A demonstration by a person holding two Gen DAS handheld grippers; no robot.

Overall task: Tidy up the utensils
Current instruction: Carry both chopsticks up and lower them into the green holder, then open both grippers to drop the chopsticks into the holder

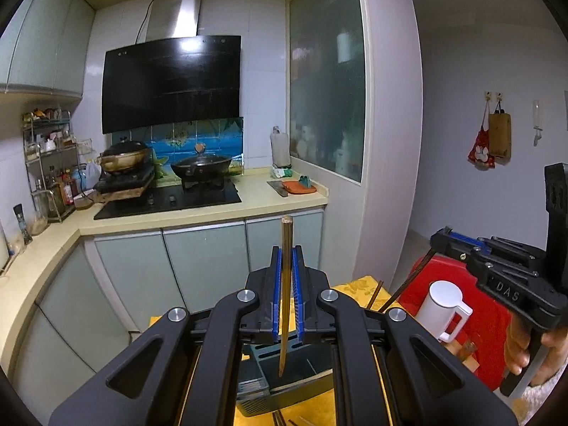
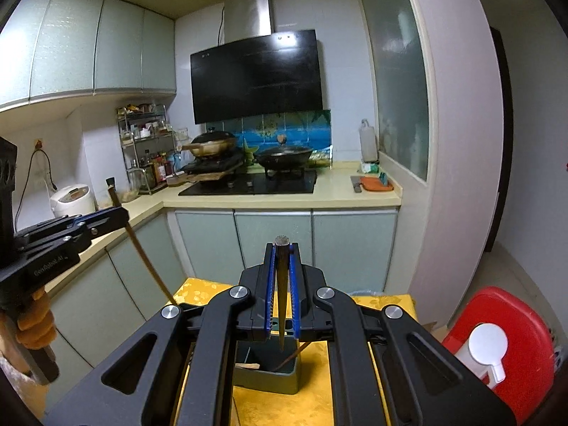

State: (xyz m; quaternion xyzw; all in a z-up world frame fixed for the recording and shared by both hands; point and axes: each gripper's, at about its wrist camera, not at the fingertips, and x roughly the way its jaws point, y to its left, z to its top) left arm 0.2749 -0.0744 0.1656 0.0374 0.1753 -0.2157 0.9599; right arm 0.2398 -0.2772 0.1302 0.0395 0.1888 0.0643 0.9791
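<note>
The left gripper (image 1: 287, 259) is clamped on a light chopstick (image 1: 285, 284), and the right gripper (image 2: 281, 259) on a dark chopstick (image 2: 282, 284). Both sticks hang above the grey holder (image 2: 266, 372) on the yellow table (image 2: 269, 408).

Both wrist views look slightly downward along their fingers toward the stove (image 1: 170, 197) (image 2: 248, 184) — sharing kitchen counter (image 1: 248, 206) (image 2: 284, 198).
</note>
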